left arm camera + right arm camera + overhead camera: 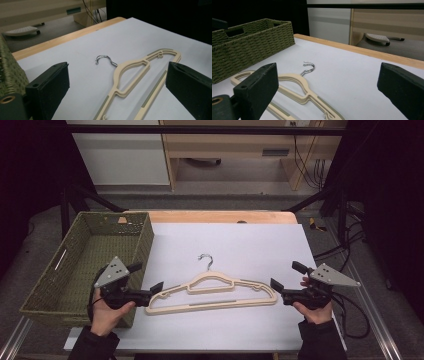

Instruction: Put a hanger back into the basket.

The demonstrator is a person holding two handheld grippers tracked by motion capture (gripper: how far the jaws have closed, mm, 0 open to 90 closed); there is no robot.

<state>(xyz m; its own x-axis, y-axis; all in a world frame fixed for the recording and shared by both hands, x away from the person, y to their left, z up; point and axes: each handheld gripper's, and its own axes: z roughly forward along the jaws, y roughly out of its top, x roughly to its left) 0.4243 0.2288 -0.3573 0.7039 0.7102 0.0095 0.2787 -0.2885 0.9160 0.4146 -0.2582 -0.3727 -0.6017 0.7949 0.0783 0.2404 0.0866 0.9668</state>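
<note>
Cream hanger point(212, 293): lay flat on white sheet point(250, 245), beside wicker basket point(75, 270). Left gripper point(150, 282) and right gripper point(283, 276) flanked its ends, jaws wide, empty. Contact indiscernible.

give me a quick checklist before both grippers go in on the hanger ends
1. Left hand-held gripper open: ok.
2. Right hand-held gripper open: ok.
3. Hanger flat on the white sheet, both ends free: ok.
4. Each gripper lined up with its own end of the hanger: ok.
5. Metal hook pointing away from both grippers: ok.
6. Basket ready beside the hanger, inside looks free: ok.
</note>
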